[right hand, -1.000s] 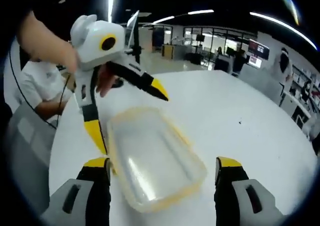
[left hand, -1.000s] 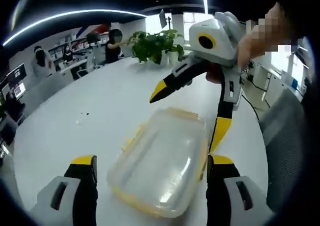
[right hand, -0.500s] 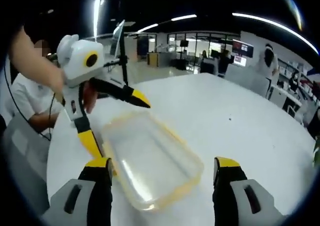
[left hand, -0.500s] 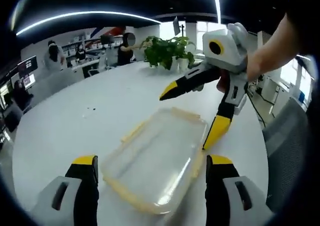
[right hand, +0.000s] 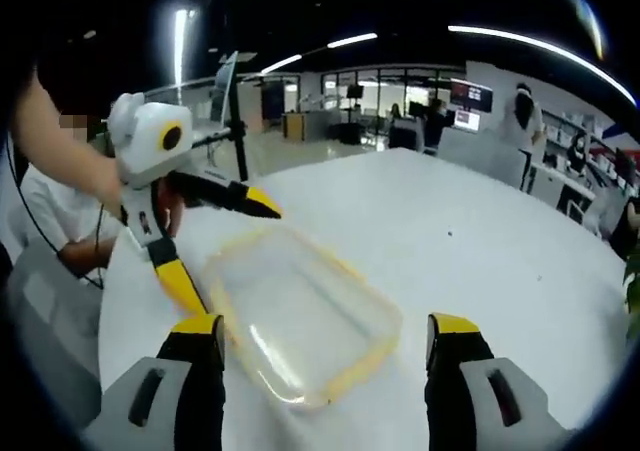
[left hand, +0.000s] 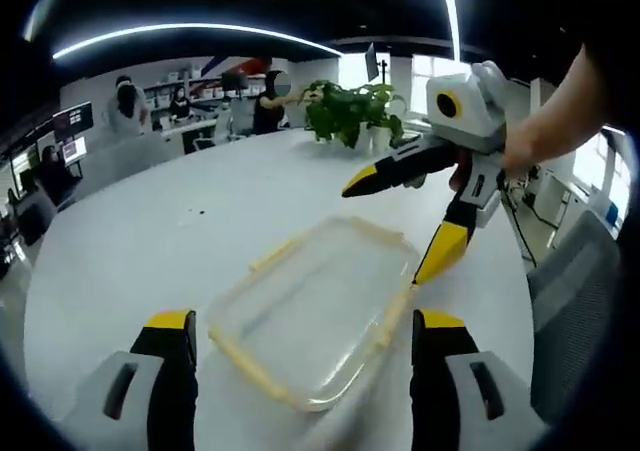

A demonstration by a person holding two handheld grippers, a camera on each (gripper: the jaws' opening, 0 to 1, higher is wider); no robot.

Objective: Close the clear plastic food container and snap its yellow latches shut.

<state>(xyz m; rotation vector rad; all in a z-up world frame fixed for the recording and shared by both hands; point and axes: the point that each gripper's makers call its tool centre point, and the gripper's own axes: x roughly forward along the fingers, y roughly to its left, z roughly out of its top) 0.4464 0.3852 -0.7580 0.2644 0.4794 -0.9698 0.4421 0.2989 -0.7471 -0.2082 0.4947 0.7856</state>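
Observation:
A clear plastic container point(left hand: 315, 311) with a yellow rim lies flat on the white table point(left hand: 150, 241), between my left gripper's point(left hand: 304, 321) open jaws. My right gripper point(left hand: 398, 224), held in a person's hand, hangs open over the container's far right corner. Its lower yellow tip is at the rim there. In the right gripper view the container point(right hand: 300, 316) lies between my right gripper's point(right hand: 325, 323) open jaws. The left gripper point(right hand: 225, 251) stands open at its left edge. I cannot tell whether the latches are snapped down.
A potted plant point(left hand: 350, 111) stands at the table's far edge. A grey chair point(left hand: 575, 311) is at the right. A seated person in white point(right hand: 60, 211) is close to the table's left side. A stand with a screen point(right hand: 235, 101) rises behind. People sit at distant desks.
Both grippers have drawn back a little from the container and stay open. The right gripper's lower tip has slid from the long side towards the far corner. The container has not moved.

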